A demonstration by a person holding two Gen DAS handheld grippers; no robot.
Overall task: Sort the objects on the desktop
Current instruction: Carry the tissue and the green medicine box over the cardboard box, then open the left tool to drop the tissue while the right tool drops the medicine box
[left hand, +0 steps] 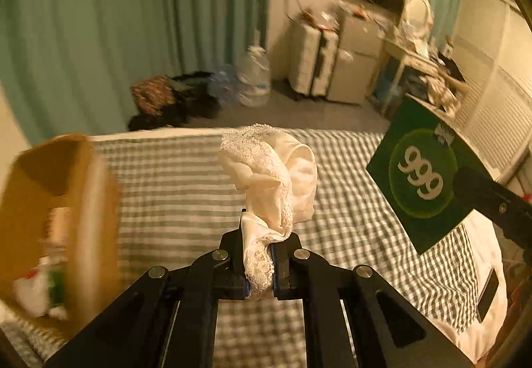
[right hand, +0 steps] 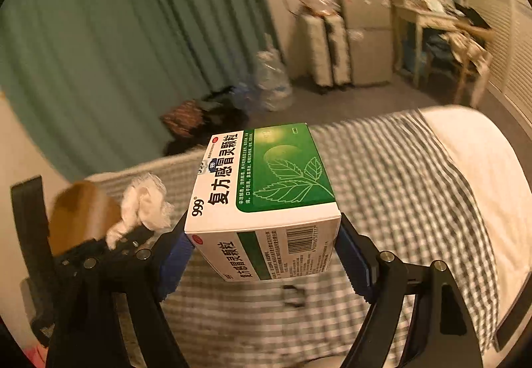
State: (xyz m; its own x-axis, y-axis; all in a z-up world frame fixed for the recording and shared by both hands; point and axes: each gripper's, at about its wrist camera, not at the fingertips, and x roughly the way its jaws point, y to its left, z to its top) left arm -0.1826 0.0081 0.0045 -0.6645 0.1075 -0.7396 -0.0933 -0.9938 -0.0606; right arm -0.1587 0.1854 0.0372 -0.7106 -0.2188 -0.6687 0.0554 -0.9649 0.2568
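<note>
Above the checked bedspread [left hand: 186,188], our left gripper [left hand: 258,263] pinches a lace garment [left hand: 266,175]; our right gripper [right hand: 266,255] clamps a medicine box [right hand: 266,182].

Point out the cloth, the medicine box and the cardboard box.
cloth [left hand: 266,175]: left wrist view, bunched upper part.
medicine box [right hand: 266,178]: right wrist view, top face.
cardboard box [left hand: 99,188]: left wrist view, near side wall.

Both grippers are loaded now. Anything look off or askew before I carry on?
Yes: the left gripper pinches the cream lace cloth by one end only, so most of it sticks out bunched beyond the fingers. The right gripper clamps the green-and-white medicine box squarely. The cardboard box looks tilted, though blurred.
</note>
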